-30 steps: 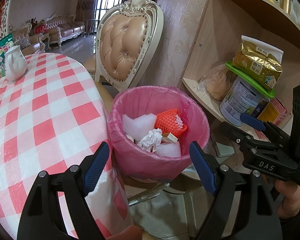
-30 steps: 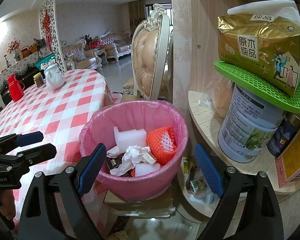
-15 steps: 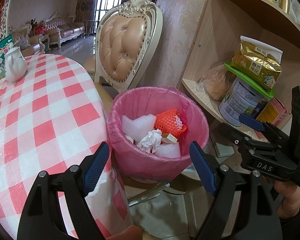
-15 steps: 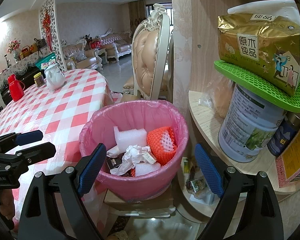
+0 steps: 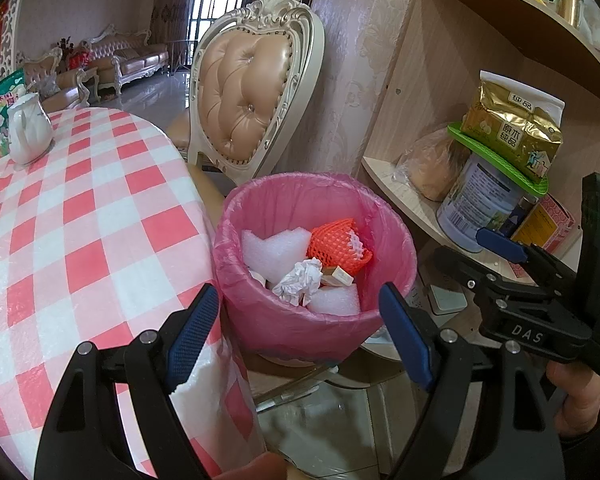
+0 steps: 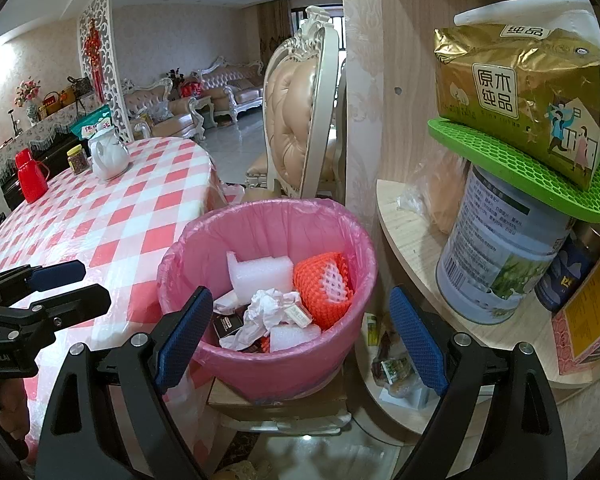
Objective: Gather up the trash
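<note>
A bin with a pink liner (image 5: 300,320) (image 6: 284,364) stands between the table and the shelf. It holds white foam pieces (image 5: 274,246) (image 6: 260,272), an orange fruit net (image 5: 340,246) (image 6: 324,284), crumpled white paper (image 5: 300,280) (image 6: 266,308) and small boxes. My left gripper (image 5: 300,336) is open and empty just in front of the bin. My right gripper (image 6: 300,336) is open and empty, also just in front of the bin. Each gripper shows in the other view, the right one (image 5: 500,248) beside the shelf, the left one (image 6: 56,280) over the table edge.
A round table with a red-and-white checked cloth (image 5: 60,240) (image 6: 120,216) lies left of the bin, with a white teapot (image 5: 28,134) (image 6: 108,156) and a red jug (image 6: 30,180). A padded chair (image 5: 244,100) stands behind. A wooden shelf (image 6: 412,240) with a tin (image 6: 496,268) and gold bag (image 6: 520,92) is right.
</note>
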Action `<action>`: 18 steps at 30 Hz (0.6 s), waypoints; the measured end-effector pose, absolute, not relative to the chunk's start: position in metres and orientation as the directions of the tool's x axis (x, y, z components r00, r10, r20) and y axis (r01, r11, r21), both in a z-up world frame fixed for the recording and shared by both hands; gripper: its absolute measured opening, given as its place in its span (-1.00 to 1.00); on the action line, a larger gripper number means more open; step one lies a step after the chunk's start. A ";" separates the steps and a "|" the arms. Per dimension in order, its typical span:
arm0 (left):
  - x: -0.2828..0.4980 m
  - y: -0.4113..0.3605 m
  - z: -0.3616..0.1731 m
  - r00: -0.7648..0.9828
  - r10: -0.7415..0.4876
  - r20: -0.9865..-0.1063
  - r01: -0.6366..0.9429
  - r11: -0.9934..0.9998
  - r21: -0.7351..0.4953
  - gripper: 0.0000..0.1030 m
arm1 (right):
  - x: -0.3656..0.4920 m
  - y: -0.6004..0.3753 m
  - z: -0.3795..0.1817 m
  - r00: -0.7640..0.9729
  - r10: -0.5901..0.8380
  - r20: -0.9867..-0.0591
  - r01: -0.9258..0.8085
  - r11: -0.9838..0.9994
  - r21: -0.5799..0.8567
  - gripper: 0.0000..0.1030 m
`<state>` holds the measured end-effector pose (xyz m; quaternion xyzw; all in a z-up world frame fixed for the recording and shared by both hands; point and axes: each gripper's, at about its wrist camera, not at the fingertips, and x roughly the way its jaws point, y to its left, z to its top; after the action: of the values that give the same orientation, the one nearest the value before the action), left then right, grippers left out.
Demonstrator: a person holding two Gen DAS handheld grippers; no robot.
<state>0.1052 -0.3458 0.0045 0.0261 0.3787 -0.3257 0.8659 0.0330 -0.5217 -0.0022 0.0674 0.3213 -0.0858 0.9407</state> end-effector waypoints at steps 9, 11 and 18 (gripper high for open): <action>0.104 -0.349 0.005 0.498 -0.547 -0.673 0.586 0.784 -0.204 0.60 | 0.033 -0.522 -0.003 0.778 -0.118 -0.617 0.206 0.976 0.072 0.64; 0.104 -0.351 0.005 0.494 -0.550 -0.673 0.587 0.782 -0.209 0.60 | 0.033 -0.522 -0.002 0.778 -0.118 -0.617 0.205 0.976 0.073 0.64; 0.104 -0.352 0.003 0.486 -0.559 -0.672 0.595 0.775 -0.214 0.60 | 0.032 -0.523 -0.004 0.779 -0.120 -0.616 0.207 0.976 0.072 0.64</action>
<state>0.1044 -0.3519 0.0033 0.0234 0.3806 -0.3348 0.8617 0.0324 -0.5229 -0.0041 0.0681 0.3212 -0.0869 0.9406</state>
